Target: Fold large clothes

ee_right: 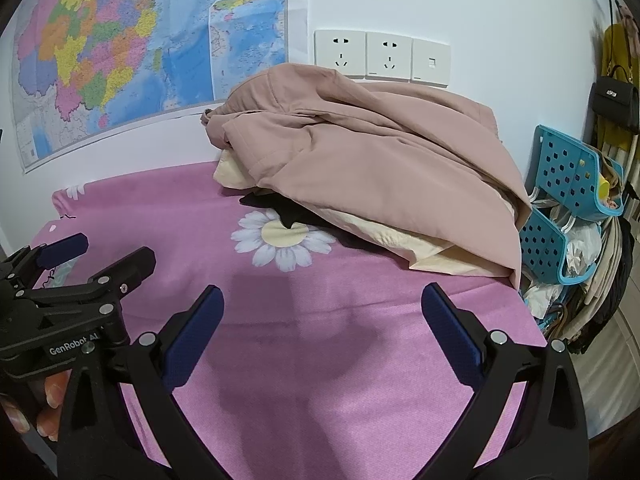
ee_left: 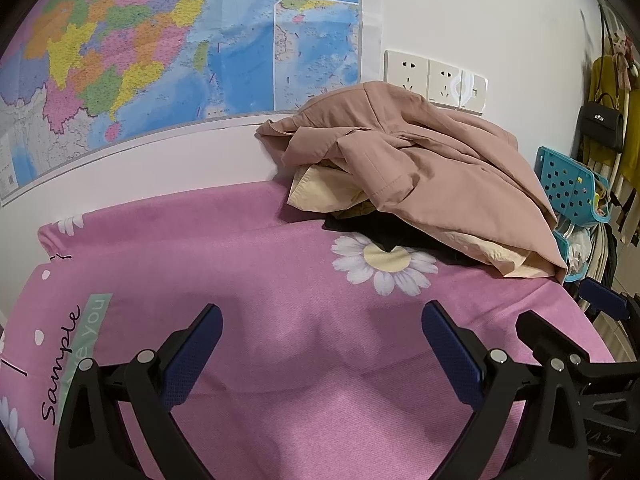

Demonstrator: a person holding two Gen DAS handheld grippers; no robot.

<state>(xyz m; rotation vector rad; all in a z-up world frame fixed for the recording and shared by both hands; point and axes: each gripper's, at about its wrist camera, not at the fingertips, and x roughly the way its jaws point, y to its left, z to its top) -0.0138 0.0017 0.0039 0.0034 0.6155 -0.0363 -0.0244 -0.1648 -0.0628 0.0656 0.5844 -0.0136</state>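
A crumpled dusty-pink jacket (ee_left: 424, 160) lies in a heap at the far right of the pink daisy cloth (ee_left: 240, 280), on top of a cream garment (ee_left: 320, 192) and a black one (ee_left: 384, 236). The jacket also shows in the right wrist view (ee_right: 380, 168). My left gripper (ee_left: 322, 328) is open and empty, low over the bare cloth, well short of the heap. My right gripper (ee_right: 322, 312) is open and empty too, beside the left one, which shows at its left (ee_right: 96, 258).
A wall with a coloured map (ee_left: 160, 48) and sockets (ee_left: 436, 80) stands right behind the table. Blue perforated baskets (ee_right: 576, 176) with bags and a rack of hanging clothes and a black handbag (ee_right: 616, 100) stand past the table's right edge.
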